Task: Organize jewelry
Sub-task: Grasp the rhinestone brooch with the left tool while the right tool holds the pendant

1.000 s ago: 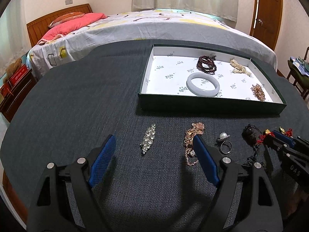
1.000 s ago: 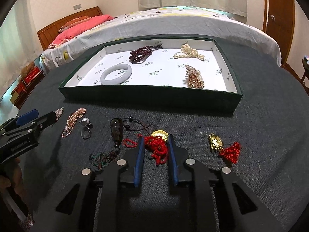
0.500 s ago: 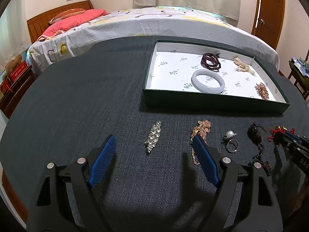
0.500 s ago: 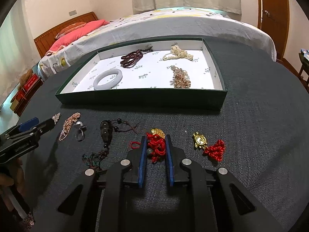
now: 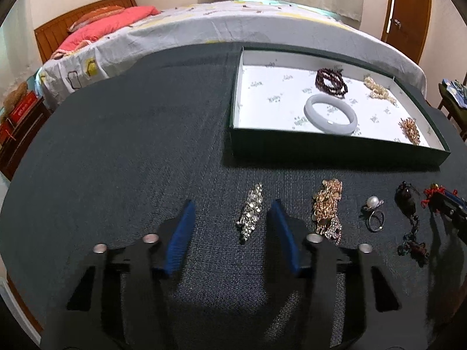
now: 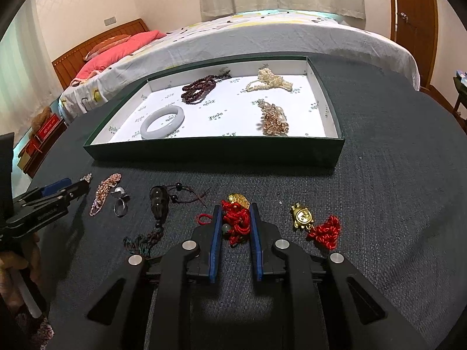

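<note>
The worktop [image 5: 116,145] lies wide open from 9 to 12 o'clock of the left gripper [image 5: 230,210], dark cloth with nothing on it. At 1 o'clock the green tray [image 5: 335,154] raises a low wall across the way. Just this side of it runs a crowded row: crystal brooch [image 5: 251,210] between the left gripper's blue pads, gold chain [image 5: 327,204] just beside at 3 o'clock, then pearl ring [image 5: 373,207] and dark bead pendant [image 5: 407,201]. The right gripper [image 6: 235,221] fills the next slot. Past the gold turtle charm [image 6: 303,217], at its 3 o'clock, the cloth is bare again.
</note>
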`<state>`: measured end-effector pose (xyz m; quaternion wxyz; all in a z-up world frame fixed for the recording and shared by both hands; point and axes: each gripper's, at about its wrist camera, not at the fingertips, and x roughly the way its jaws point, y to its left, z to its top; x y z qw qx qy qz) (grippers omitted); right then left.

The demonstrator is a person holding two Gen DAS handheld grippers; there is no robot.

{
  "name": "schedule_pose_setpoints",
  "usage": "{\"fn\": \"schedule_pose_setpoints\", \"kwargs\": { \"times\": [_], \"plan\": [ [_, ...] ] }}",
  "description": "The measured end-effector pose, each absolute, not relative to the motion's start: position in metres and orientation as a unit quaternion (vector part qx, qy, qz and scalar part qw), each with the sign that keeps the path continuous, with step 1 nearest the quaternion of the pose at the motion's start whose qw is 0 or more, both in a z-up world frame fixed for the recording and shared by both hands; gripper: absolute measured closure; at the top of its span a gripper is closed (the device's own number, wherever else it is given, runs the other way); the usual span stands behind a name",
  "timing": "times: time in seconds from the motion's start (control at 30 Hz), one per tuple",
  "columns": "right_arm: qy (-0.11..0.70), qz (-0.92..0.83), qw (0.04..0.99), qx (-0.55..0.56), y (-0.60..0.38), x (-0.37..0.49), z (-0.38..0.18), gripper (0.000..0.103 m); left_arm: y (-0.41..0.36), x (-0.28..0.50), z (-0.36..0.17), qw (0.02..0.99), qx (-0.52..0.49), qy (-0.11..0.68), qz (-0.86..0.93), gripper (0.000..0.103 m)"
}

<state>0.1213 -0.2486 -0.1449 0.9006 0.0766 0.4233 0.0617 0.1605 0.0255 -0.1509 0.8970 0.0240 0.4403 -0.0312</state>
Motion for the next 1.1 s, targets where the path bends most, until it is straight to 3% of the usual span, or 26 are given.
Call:
{"fn": "schedule_pose_setpoints", "kwargs": {
  "times": [0.23, 0.63, 1.1],
  "plan": [
    [0.423, 0.063, 0.9, 0.078, -0.249, 0.122, -0.145, 0.084, 0.015, 0.159, -0.15, 0.897, 0.04, 0.436, -0.066, 0.089],
    [0.416, 0.062, 0.904, 0.08, -0.248, 0.12, -0.141, 0.084, 0.014, 0.158, -0.148, 0.898, 0.025, 0.433, -0.075, 0.09],
    [0.38, 0.069, 0.918, 0.09, -0.25, 0.119, -0.107, 0.084, 0.006, 0.159, -0.105, 0.915, 0.012, 0.392, -0.094, 0.09]
  ]
}}
